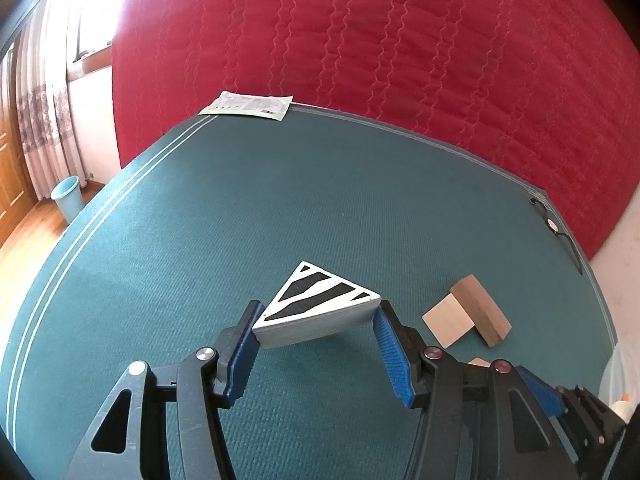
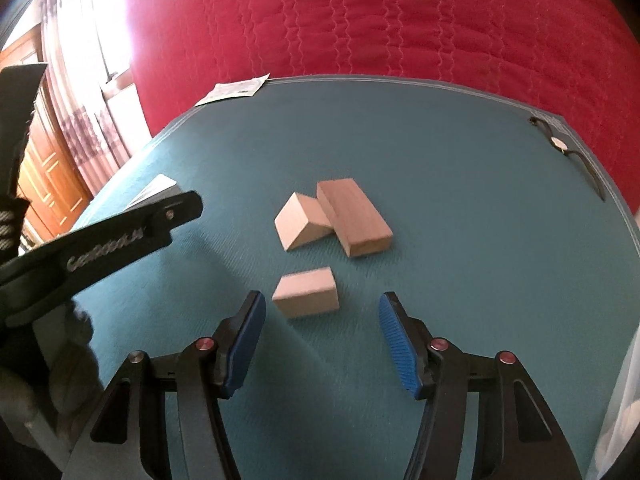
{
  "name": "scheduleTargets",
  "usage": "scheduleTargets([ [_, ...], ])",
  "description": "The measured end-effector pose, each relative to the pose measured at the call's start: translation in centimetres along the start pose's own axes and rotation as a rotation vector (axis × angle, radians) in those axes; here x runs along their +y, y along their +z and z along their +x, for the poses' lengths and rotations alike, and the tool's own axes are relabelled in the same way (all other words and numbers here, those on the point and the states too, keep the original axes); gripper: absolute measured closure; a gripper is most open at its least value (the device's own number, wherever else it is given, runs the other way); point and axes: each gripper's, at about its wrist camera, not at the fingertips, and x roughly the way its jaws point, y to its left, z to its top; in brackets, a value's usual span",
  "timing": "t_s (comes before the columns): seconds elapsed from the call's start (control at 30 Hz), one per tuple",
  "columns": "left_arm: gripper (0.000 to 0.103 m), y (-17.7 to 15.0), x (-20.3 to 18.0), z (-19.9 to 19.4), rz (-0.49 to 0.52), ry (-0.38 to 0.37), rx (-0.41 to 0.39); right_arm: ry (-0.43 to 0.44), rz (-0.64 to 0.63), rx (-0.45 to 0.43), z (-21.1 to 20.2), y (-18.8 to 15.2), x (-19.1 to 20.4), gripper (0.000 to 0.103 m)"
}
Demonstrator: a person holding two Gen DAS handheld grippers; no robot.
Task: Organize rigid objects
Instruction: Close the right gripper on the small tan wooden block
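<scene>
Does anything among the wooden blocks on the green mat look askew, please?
Yes: the pale block is tilted, leaning against the darker long block rather than lying flat. The small block lies flat, apart from both.

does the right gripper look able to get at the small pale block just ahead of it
Probably yes: the small pale block lies alone on the mat just ahead of the right gripper, whose open jaws look wider than it, with nothing between.

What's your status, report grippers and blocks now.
Left gripper shut on striped triangular block. Right gripper open, small wooden block just ahead, untouched. Two more wooden blocks beyond, touching. Nothing in the way.
</scene>
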Motion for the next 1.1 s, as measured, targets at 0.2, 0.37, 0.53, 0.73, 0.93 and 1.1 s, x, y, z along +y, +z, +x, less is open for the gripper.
scheduleTargets([
  [0.2,0.044,0.0,0.1,0.1,-0.003,0.001,0.005,0.004,-0.016,0.006,0.4,0.6,0.4,0.061],
  [0.37,0.044,-0.1,0.0,0.1,0.003,-0.006,0.006,-0.003,-0.042,0.001,0.2,0.3,1.1,0.071],
  [0.53,0.044,-0.1,-0.1,0.2,-0.003,-0.010,0.003,0.004,-0.016,0.004,-0.1,0.1,0.8,0.071],
  [0.73,0.044,-0.4,-0.3,0.1,-0.001,-0.014,0.000,-0.001,0.019,-0.003,-1.5,-0.7,0.3,0.071],
  [0.93,0.044,-0.6,-1.0,-0.3,0.017,-0.017,-0.011,-0.040,0.055,0.000,-2.8,-2.1,-0.8,0.071],
  [1.1,0.044,-0.5,-1.3,-0.4,0.019,-0.020,-0.019,-0.052,0.098,-0.008,-4.1,-2.9,-1.9,0.071],
])
